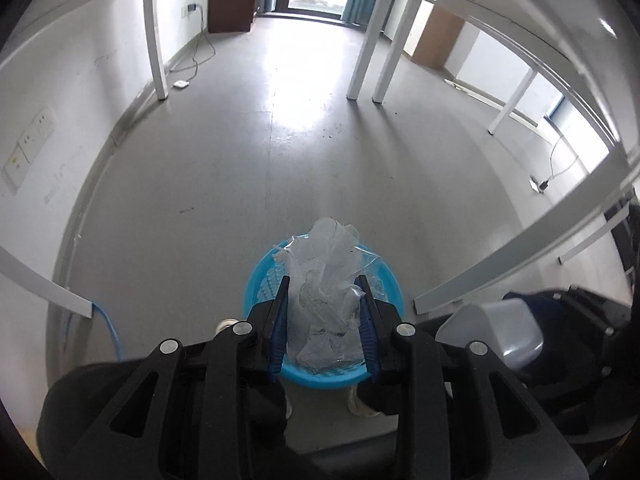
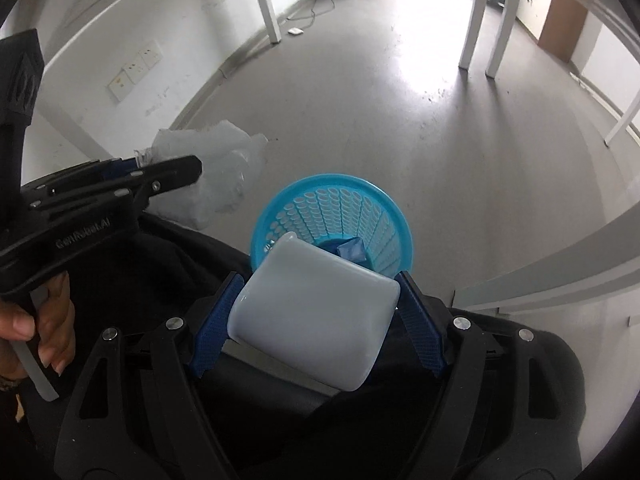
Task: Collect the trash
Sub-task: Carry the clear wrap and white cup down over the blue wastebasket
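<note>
My left gripper [image 1: 324, 280] is shut on a crumpled clear plastic bag [image 1: 326, 280] and holds it above the blue mesh waste basket [image 1: 250, 288] on the floor. In the right wrist view the same bag [image 2: 224, 172] hangs from the left gripper [image 2: 188, 170] to the left of the basket [image 2: 332, 216]. My right gripper [image 2: 320, 280] is shut on a pale grey-white plastic tub [image 2: 316, 312], held over the basket's near rim. A blue scrap [image 2: 350, 250] lies inside the basket. The tub also shows in the left wrist view [image 1: 492, 332].
Grey floor with white table legs [image 1: 362, 40] ahead and a white wall [image 1: 48, 100] with sockets on the left. A white table edge [image 2: 560, 272] runs at the right. A cable and a white adapter [image 1: 180, 84] lie by the far left leg.
</note>
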Action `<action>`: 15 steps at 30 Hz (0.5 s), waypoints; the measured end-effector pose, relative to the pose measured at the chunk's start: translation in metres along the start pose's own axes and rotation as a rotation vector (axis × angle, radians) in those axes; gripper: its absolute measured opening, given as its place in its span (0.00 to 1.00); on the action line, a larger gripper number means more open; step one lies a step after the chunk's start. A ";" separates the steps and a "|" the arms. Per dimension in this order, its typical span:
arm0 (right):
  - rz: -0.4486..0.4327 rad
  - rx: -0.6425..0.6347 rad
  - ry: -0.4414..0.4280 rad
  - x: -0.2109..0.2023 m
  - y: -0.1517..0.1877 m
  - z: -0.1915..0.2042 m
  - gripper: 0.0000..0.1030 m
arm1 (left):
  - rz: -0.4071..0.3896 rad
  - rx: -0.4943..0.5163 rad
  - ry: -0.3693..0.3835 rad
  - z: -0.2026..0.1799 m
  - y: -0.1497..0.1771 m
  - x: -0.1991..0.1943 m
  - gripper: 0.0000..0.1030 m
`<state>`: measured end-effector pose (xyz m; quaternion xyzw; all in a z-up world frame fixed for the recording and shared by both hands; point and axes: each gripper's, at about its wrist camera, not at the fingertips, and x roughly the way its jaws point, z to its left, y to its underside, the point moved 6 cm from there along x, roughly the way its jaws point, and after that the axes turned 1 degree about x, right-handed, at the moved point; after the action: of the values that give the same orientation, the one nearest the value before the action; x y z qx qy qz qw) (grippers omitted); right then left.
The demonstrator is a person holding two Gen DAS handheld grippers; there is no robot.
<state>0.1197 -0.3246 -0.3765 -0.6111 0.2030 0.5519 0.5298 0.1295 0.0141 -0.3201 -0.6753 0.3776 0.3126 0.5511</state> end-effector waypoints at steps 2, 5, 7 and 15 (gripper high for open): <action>0.028 0.017 -0.005 0.010 -0.005 -0.005 0.71 | 0.006 -0.032 0.004 0.007 -0.006 0.009 0.29; 0.049 0.025 -0.007 0.024 -0.008 -0.009 0.71 | 0.020 -0.060 -0.001 0.011 -0.008 0.018 0.29; 0.065 0.033 -0.009 0.037 -0.013 -0.011 0.71 | 0.041 -0.075 -0.049 0.018 -0.009 0.027 0.29; 0.129 0.082 -0.038 0.082 -0.024 -0.015 0.71 | 0.107 -0.126 -0.036 0.027 -0.023 0.061 0.29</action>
<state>0.1716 -0.3018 -0.4416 -0.5639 0.2544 0.5877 0.5215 0.1811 0.0328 -0.3650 -0.6819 0.3826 0.3768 0.4966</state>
